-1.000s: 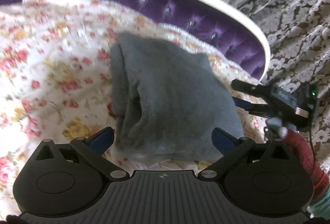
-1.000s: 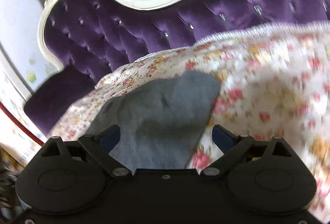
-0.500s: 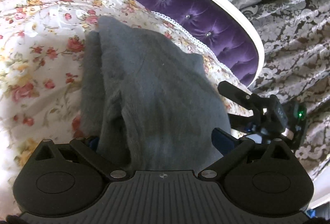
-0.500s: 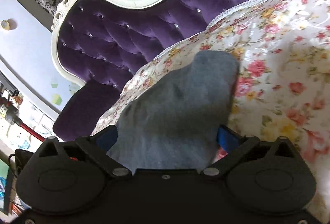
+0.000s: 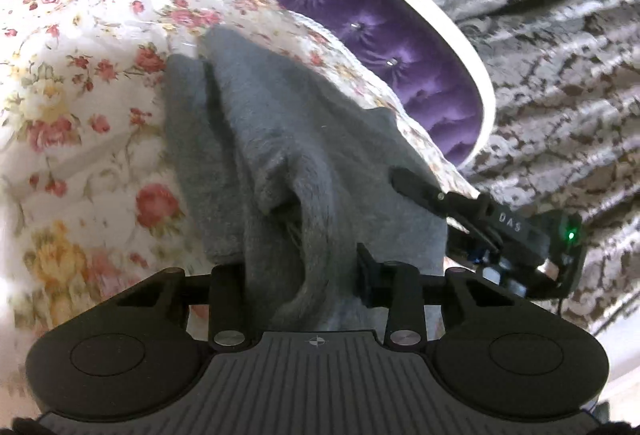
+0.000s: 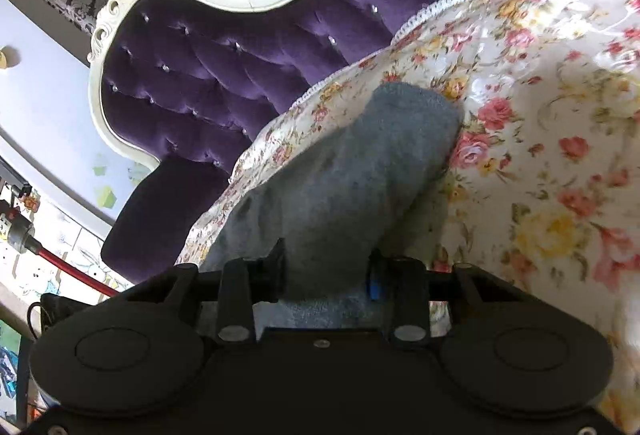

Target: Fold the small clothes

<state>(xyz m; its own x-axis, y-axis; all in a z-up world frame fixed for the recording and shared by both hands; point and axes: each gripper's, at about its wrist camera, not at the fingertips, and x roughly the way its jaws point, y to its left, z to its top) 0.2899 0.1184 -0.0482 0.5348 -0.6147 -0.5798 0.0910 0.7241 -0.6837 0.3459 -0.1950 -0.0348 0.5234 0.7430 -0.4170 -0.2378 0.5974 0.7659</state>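
A garment (image 5: 304, 139) lies on a bedspread (image 5: 80, 107), between the fingers of the left gripper (image 5: 300, 275) and right gripper (image 6: 326, 275), a headboard (image 6: 224, 75) behind, curtains (image 5: 560, 55) beyond.

Your left gripper (image 5: 300, 275) sat low with its fingers (image 5: 366, 275) drawn in on a bunched fold of the grey garment (image 5: 280, 139) — jaws narrowed, cloth pinched between them. Your right gripper (image 6: 326, 275) did the same on its own edge of the fabric, its fingers (image 6: 276, 271) pressed into it (one blue pad peeking out at the right finger). In the left wrist view your right gripper lay just to the right — level with the left, close beside it.
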